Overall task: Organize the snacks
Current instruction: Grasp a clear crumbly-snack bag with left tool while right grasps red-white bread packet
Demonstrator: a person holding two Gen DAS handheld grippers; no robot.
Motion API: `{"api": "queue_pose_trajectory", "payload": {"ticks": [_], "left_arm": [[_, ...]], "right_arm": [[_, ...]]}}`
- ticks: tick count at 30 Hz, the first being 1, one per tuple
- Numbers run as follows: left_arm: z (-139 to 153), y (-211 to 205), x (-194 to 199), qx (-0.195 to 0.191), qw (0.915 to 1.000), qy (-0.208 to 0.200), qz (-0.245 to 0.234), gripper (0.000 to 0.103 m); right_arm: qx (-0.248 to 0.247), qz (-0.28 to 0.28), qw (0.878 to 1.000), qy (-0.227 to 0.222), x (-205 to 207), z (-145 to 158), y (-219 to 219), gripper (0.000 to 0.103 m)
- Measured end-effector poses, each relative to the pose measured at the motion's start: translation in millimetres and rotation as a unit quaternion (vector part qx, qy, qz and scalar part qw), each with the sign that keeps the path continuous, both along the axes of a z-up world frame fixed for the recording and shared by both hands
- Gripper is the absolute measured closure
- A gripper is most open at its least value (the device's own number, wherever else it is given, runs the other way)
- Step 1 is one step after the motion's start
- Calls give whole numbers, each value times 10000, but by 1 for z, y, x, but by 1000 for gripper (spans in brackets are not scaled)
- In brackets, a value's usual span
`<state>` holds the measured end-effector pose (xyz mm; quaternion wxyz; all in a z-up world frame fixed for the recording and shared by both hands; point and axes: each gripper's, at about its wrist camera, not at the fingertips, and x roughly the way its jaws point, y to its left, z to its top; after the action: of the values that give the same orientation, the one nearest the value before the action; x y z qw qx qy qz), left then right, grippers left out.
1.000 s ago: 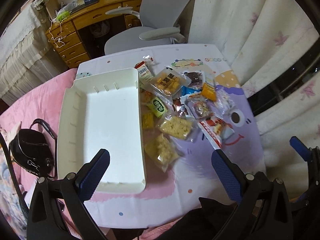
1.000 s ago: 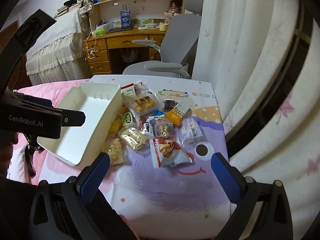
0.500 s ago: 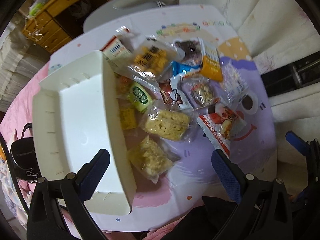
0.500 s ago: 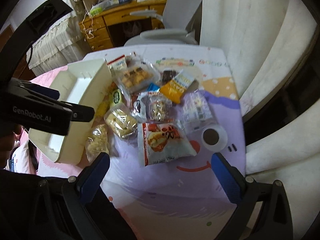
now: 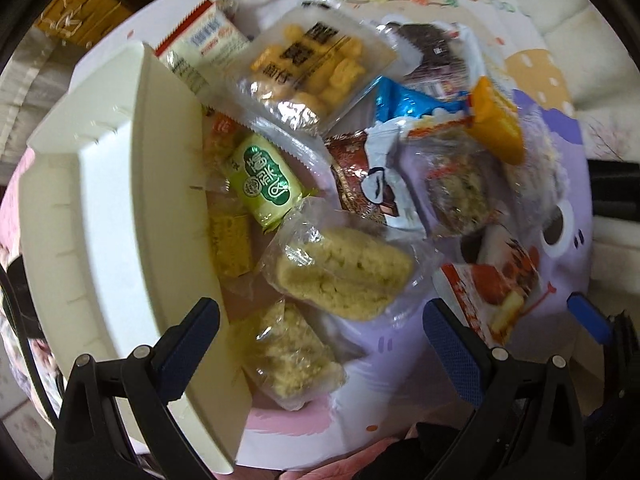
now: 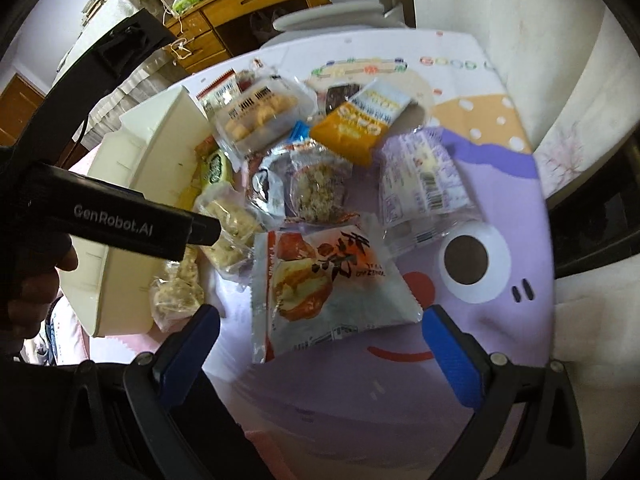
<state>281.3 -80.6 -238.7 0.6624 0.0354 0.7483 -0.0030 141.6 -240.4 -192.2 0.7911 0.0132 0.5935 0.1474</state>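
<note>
A white tray point(image 5: 108, 208) sits at the left of a table point(image 6: 500, 320) covered with a purple cartoon cloth. Just beside the tray's right wall lies a spread of wrapped snacks. Nearest that wall are a green-labelled packet point(image 5: 266, 182) and two clear bags of pale crumbly cake point(image 5: 344, 276), one below the other. Further right, a clear pack of small yellow biscuits point(image 5: 316, 68) lies at the back, with an orange packet point(image 6: 360, 120) beside it. At the front lies a red-and-white pouch showing a filled bun point(image 6: 324, 288), and right of it a clear bag with a barcode point(image 6: 424, 192). The left tool point(image 5: 320, 328) hangs above the cake bags, its blue-padded fingers spread wide, holding nothing. The right tool point(image 6: 320, 336) hangs above the bun pouch, likewise spread wide and empty.
</note>
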Motion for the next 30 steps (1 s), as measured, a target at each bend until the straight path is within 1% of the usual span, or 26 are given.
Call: {"api": "queue_pose_trajectory", "payload": {"ticks": [5,9,15,20,21,24,25,26,27,30], "left_arm": [[-20,6,5,17,9990,176,407,2],[-33,13,7,-74,9966,272,780,2],[-47,28,7,-214,9923,347,1172,2],[-55,31,10,-153,9907,323,1313,2],[-57,30,11,-195,9901,355,1345,2],[-65,36,11,-344,9851,494,1610,4],[-69,39,9,-384,9834,519,1696,5],[-72,42,8,-438,9813,562,1787,7],[-75,45,7,-487,9802,575,1832,10],[-81,49,-1,-589,9785,581,1887,19]], "right_arm": [[-62,153,9998,129,8,-17,3,4],[-74,220,9995,222,13,-28,3,4],[29,299,9991,285,17,-39,0,5],[89,370,9989,275,19,-42,0,5],[99,362,9990,259,18,-42,0,5],[83,373,9989,275,24,-47,1,5],[-16,397,9986,348,26,-51,3,5],[-156,419,9981,435,29,-56,6,5],[-258,472,9980,334,30,-56,10,5],[-388,494,9976,289,30,-58,15,4]]}}
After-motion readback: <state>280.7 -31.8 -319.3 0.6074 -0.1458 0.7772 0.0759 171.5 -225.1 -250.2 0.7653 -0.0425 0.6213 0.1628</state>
